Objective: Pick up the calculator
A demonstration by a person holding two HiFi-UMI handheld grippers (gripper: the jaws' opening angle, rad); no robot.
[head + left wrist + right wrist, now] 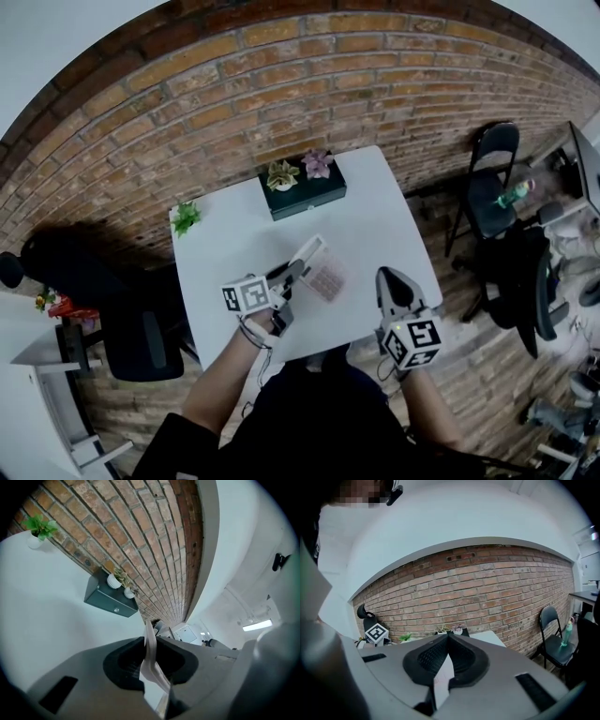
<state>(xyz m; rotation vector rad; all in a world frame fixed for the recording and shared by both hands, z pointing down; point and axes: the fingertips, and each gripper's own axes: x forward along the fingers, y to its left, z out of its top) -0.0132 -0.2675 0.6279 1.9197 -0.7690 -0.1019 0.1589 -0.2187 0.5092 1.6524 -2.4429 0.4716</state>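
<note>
1. The left gripper (292,272) grasps the calculator (321,269) by one edge and holds it tilted over the desk (384,211), on the near side of the dark green box (302,192).
2. The right gripper (394,281) is clenched on nothing, nearer than the box and off to its right.

The surface (384,216) was smooth and matt, and the wall (281,84) was rough brick. The calculator (326,277) looked like pale plastic, the left tongs (296,269) like matt grey plastic.

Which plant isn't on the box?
The bright green plant, alone at the table corner; the other two sit atop the box.
</note>
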